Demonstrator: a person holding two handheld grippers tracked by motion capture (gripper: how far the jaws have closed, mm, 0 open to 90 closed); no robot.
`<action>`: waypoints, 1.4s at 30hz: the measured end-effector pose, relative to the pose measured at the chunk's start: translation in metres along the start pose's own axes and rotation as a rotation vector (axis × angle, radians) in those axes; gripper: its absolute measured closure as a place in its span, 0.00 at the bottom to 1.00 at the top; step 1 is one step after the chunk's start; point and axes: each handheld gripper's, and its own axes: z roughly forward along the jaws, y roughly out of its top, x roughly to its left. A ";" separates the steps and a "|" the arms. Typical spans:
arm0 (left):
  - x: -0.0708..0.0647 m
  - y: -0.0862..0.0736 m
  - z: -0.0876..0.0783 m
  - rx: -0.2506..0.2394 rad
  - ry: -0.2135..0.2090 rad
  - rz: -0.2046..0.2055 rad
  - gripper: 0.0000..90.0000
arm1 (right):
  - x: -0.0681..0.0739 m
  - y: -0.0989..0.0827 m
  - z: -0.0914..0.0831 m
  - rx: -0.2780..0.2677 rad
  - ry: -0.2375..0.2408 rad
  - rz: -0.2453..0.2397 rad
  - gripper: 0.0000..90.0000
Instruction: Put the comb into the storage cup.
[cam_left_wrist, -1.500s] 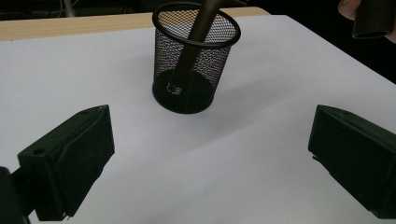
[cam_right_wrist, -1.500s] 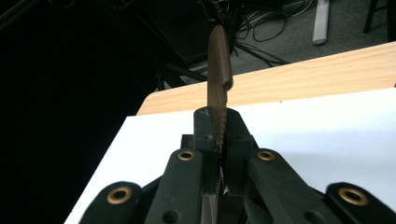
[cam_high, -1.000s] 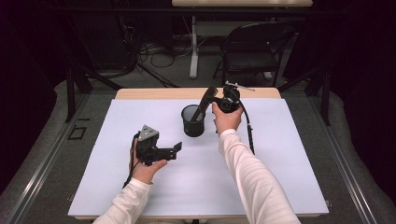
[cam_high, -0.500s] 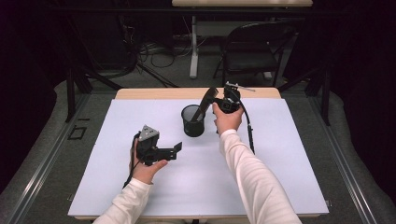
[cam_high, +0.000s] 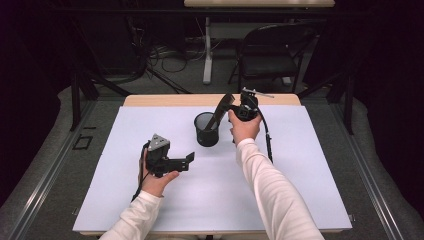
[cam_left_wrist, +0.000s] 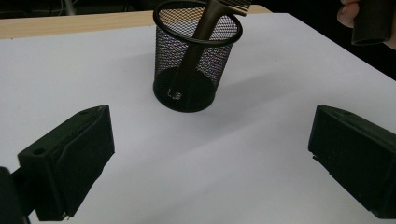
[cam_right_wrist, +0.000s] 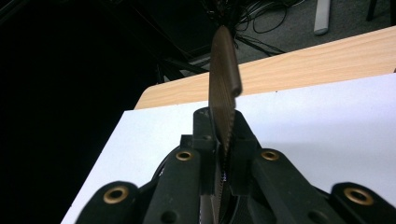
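Currently the right gripper (cam_high: 226, 106) has its jaws clamped on a comb (cam_left_wrist: 196, 49) leaning inside the mesh cup (cam_high: 206, 129) at twelve o'clock on the tabletop (cam_high: 310, 165), so an early release or sideways tug could tip the light cup, while the left gripper (cam_high: 190, 158) idles with jaws wide.

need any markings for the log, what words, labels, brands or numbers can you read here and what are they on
Comb: small pale marks near the lower end of its handle, seen through the mesh cup in the left gripper view, too blurred to read.
Mesh cup, left gripper, right gripper, white table sheet: no text visible.
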 end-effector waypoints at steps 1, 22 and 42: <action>0.000 0.000 0.000 0.001 0.003 0.002 0.01 | 0.000 0.000 -0.001 -0.002 -0.003 -0.008 0.92; -0.001 -0.001 0.001 0.002 0.007 0.003 0.01 | -0.007 0.001 -0.006 -0.001 -0.018 -0.014 0.77; -0.001 -0.001 0.001 0.003 0.012 0.002 0.01 | -0.010 0.000 -0.004 -0.006 -0.027 -0.020 0.51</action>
